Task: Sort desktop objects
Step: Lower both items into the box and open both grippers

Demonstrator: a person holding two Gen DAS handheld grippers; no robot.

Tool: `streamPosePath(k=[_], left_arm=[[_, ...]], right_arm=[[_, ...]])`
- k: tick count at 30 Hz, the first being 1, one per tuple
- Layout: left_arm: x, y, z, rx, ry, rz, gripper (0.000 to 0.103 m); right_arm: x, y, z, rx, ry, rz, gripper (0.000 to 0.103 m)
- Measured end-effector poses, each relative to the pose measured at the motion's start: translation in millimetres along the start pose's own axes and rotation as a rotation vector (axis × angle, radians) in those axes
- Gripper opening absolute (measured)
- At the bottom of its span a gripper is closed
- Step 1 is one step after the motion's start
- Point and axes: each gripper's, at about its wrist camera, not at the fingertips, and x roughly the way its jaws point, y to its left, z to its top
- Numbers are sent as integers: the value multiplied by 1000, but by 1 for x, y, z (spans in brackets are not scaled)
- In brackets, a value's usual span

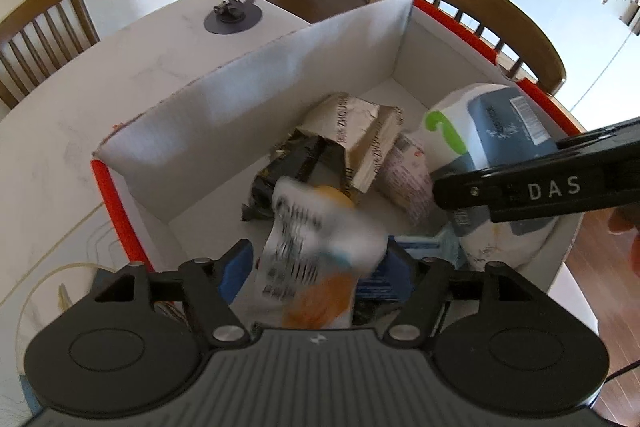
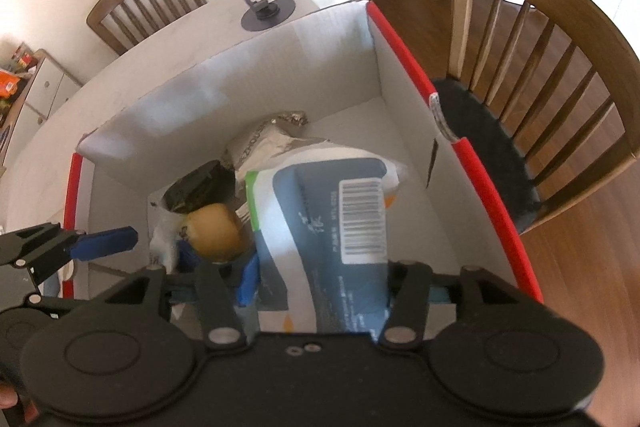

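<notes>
A white cardboard box (image 1: 240,107) with red edges (image 2: 480,167) stands on the table, and both grippers hang over it. My left gripper (image 1: 316,267) is open. A blurred white packet (image 1: 312,251) with black print and orange patches lies between its blue pads, clear of the left pad (image 1: 236,267). My right gripper (image 2: 340,283) is open around a blue-grey and white tissue pack (image 2: 332,223) with a barcode. Its black finger (image 1: 520,191) crosses that pack (image 1: 492,131) in the left wrist view. The right gripper's far pad is hidden behind the pack.
Inside the box lie a crumpled beige paper bag (image 1: 352,131), a black wrapper (image 1: 288,167), a pinkish packet (image 1: 408,163) and a yellowish round thing (image 2: 216,231). A grey phone stand (image 1: 234,7) sits on the pale table (image 1: 120,47). Wooden chairs (image 2: 540,87) stand around.
</notes>
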Motion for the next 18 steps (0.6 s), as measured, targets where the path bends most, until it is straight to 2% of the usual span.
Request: streamPosePath(k=[5, 11, 13, 18], left_arm=[[-1, -2, -3, -9, 6, -27, 72], [-6, -5, -7, 1, 9, -40, 72], [-9, -5, -8, 3, 6, -41, 72], [-18, -7, -9, 10, -6, -51, 76]], right_arm=[[-2, -1, -1, -3, 0, 14, 64], [-9, -2, -1, -1, -15, 17, 67], [-14, -4, -1, -1, -25, 17, 73], [-24, -3, -2, 0, -43, 19, 73]])
